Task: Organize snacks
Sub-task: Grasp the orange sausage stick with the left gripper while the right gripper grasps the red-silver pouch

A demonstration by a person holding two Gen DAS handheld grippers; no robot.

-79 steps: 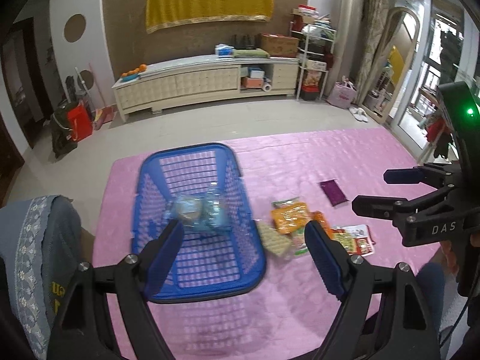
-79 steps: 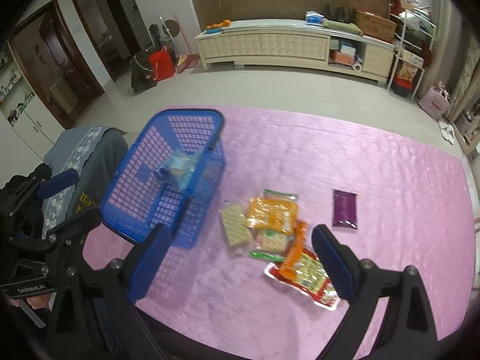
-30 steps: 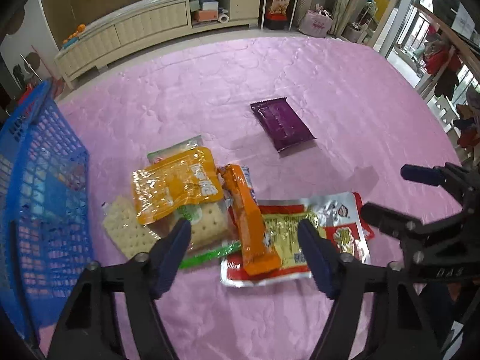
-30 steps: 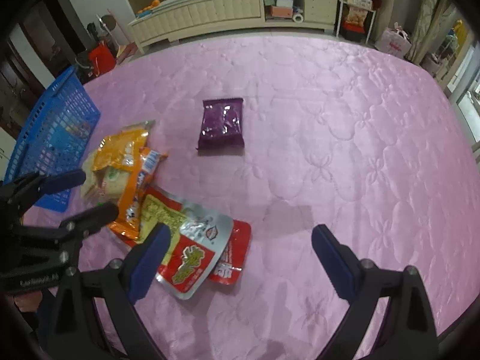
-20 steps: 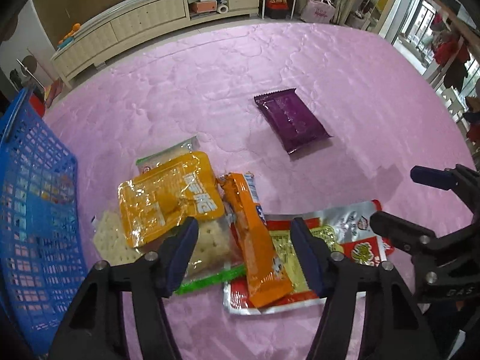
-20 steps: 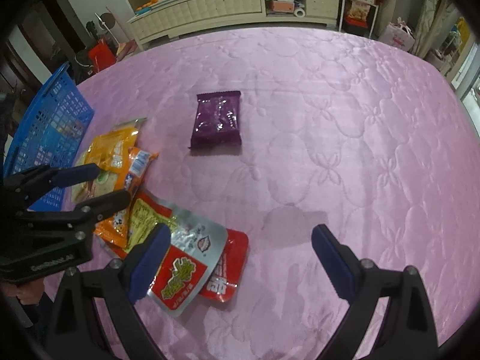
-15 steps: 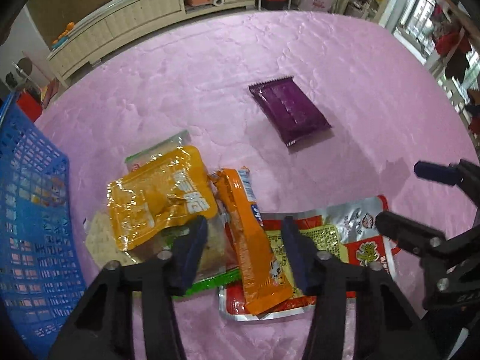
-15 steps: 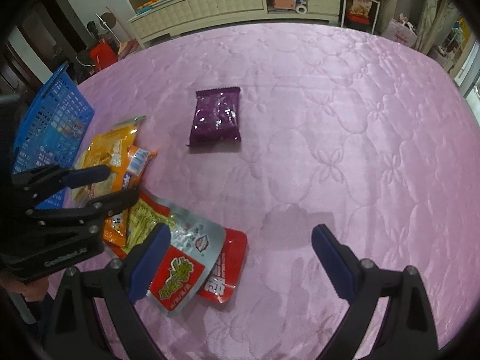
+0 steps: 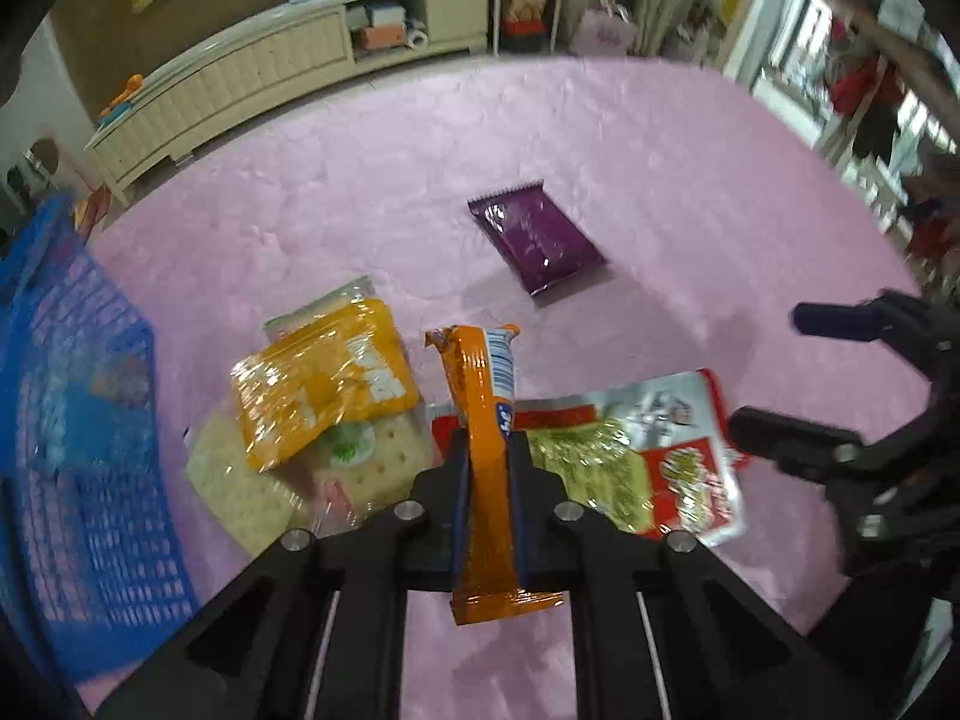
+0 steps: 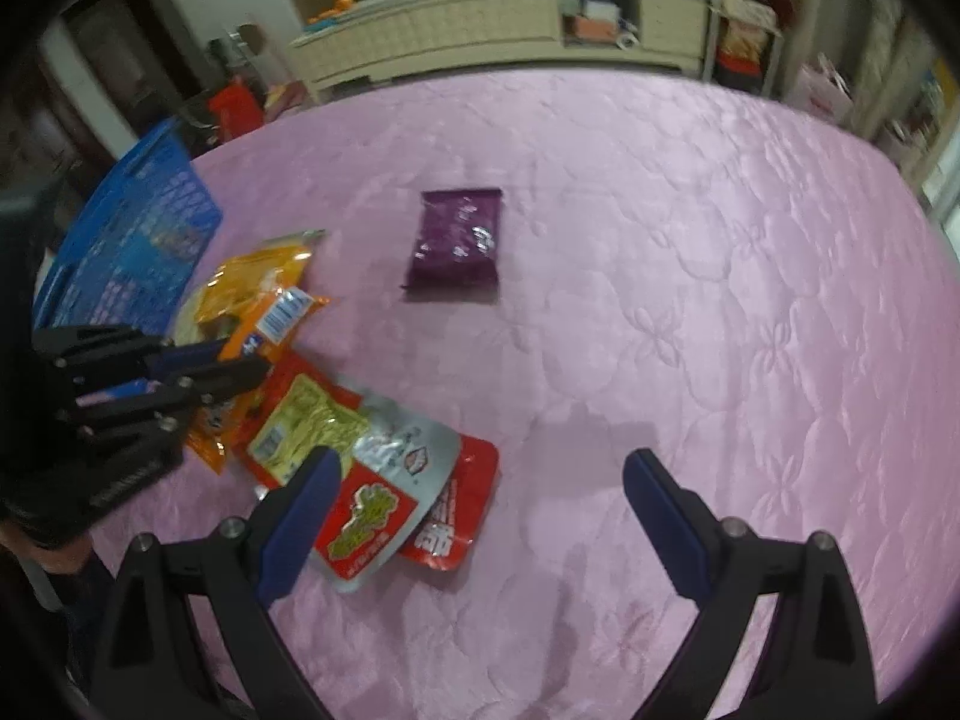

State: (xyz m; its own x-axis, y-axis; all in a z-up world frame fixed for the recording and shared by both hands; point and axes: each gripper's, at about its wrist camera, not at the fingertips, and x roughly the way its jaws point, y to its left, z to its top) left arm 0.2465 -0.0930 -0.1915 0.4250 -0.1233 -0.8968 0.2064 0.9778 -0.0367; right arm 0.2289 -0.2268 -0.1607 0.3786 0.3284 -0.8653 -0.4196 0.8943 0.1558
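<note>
While your left gripper has just been closing and now clamps the orange packet at lower centre | your right gripper hangs released | one snack lies in the blue basket, far left | purple packet and the pile remain on the pink surface | labels too blurred to read
</note>
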